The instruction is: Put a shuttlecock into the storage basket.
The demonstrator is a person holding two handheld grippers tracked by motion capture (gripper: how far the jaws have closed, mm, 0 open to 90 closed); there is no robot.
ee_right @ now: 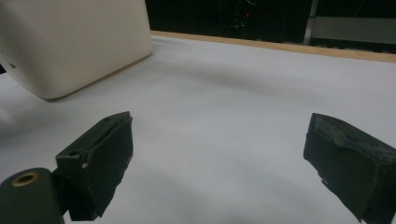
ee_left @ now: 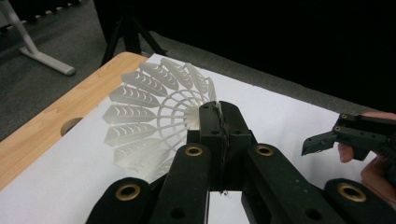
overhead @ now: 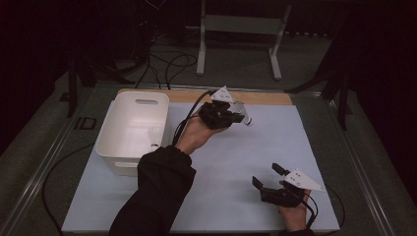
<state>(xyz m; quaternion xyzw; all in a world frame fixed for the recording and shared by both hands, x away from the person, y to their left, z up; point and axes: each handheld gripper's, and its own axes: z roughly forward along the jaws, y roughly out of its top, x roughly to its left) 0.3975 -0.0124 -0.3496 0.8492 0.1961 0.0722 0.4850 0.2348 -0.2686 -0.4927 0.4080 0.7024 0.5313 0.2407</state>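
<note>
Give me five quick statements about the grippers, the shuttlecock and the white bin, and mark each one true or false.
1. The left hand-held gripper is shut on the shuttlecock. True.
2. The right hand-held gripper grips the white bin. False: its jaws stand wide apart over the white mat, holding nothing.
3. The shuttlecock lies inside the bin. False: it is held up in the left hand-held gripper, to the right of the bin in the high view.
4. The bin sits at the left side of the mat in the high view. True.
5. The two hand-held grippers touch each other. False: they are well apart, the right one nearer the person's edge of the table.
</note>
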